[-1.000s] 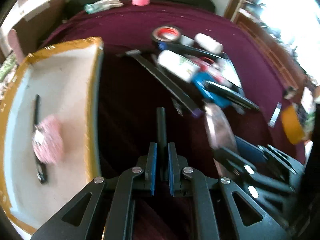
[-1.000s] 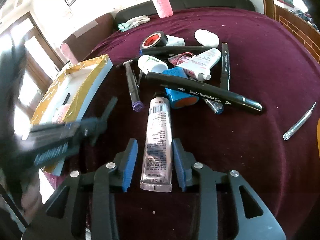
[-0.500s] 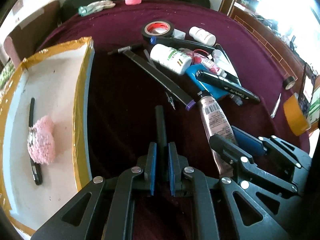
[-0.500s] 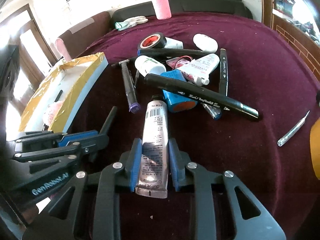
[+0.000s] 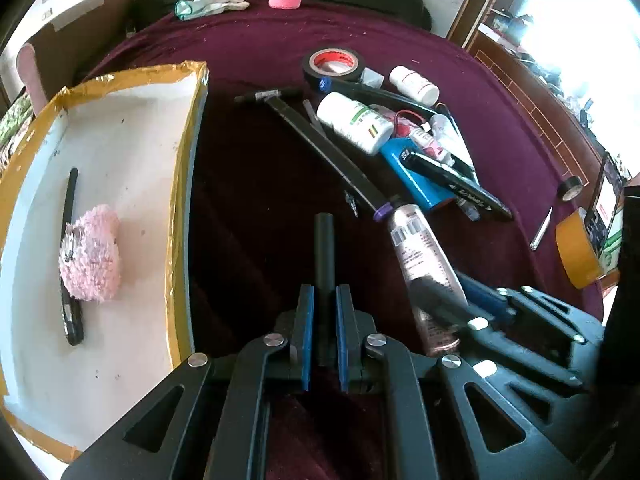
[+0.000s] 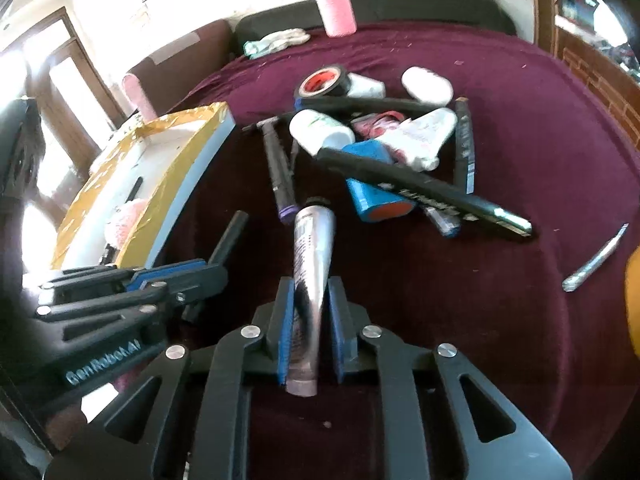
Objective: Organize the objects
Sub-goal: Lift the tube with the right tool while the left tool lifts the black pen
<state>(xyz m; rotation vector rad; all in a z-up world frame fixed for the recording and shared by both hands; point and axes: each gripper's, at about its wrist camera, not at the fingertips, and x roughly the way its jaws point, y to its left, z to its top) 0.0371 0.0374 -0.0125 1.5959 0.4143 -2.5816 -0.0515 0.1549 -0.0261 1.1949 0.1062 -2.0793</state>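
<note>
Maroon velvet cloth [image 5: 260, 52] covers the table. Left gripper [image 5: 323, 308] pinches a slim black pen [image 5: 324, 248]; right gripper [image 6: 310, 312], jaws closing, squeezes a glossy metallic tube [image 6: 312, 248].

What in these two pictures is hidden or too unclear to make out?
- Black pen, left wrist view: its rear end is hidden between the left gripper's pads.
- Silver tube, right wrist view: print blurred, unreadable; the right gripper is closing on it.
- Pen in the tray, left wrist view: its middle is covered by the pink fluffy thing.
- Yellow tape roll: partly hidden by a dark shape at the right edge.
</note>
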